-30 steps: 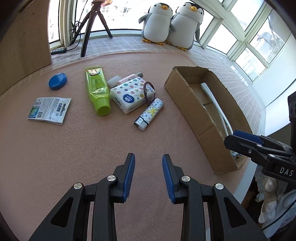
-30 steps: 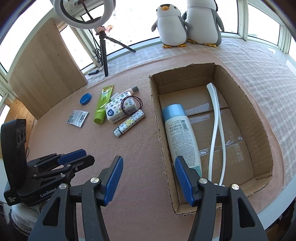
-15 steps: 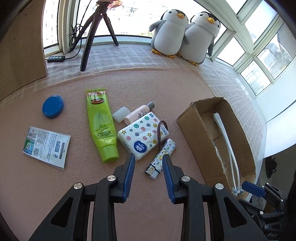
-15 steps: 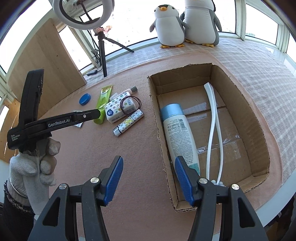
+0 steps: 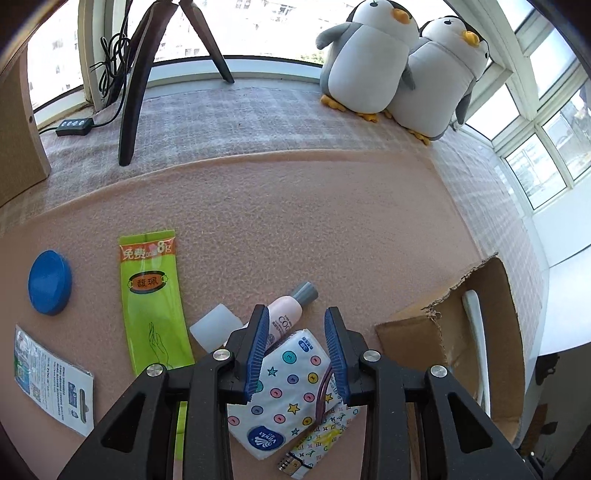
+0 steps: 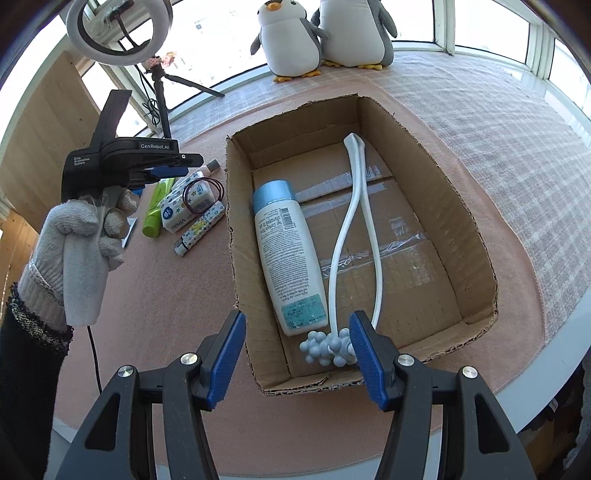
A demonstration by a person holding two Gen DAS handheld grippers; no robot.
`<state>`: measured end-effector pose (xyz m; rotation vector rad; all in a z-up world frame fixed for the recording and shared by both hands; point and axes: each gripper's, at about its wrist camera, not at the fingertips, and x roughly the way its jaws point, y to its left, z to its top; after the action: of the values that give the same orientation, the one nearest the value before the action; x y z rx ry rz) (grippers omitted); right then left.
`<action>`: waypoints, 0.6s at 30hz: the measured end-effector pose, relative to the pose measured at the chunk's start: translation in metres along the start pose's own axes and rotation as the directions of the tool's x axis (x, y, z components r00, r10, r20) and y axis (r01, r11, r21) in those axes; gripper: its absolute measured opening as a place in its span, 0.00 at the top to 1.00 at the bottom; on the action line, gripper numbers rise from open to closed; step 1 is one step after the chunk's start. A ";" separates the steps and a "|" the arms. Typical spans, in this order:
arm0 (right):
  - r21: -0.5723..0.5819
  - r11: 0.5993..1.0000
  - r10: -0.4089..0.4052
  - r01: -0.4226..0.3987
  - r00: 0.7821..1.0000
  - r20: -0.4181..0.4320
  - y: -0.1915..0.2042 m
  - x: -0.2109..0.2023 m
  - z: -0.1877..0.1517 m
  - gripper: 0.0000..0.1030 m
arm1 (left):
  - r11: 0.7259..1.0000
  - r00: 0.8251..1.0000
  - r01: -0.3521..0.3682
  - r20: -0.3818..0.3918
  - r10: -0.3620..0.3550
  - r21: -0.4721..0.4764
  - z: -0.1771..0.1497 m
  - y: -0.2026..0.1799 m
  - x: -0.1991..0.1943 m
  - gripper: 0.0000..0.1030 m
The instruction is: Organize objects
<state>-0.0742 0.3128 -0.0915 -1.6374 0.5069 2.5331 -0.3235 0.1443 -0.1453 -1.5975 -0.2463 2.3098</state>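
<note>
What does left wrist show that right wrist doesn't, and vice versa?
Left wrist only: the blue lid, the printed sachet in full and the white cap.
Right wrist only: the lotion bottle and white massager lying inside the box, the ring light, and the gloved hand holding the left gripper.
Both: the tissue pack, green tube, lighter, cardboard box and penguins.
</note>
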 end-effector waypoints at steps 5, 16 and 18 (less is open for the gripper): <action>0.026 1.000 -0.007 0.007 1.000 -0.005 -0.014 0.000 0.000 0.47 | 1.000 0.999 -0.027 -0.017 0.027 0.009 0.006 -0.001 0.017 0.57; 0.024 1.000 0.005 -0.005 1.000 -0.013 -0.011 0.004 0.000 0.47 | 0.974 0.991 -0.123 -0.024 0.130 0.190 -0.011 -0.015 0.021 0.68; 0.020 1.000 0.014 -0.013 1.000 -0.013 -0.007 0.005 0.000 0.47 | 0.956 0.986 -0.154 -0.026 0.166 0.251 -0.021 -0.021 0.020 0.70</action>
<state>-0.0745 0.3187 -0.0974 -1.6505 0.5449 2.5196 -0.3069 0.1702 -0.1638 -1.5912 0.1851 2.3077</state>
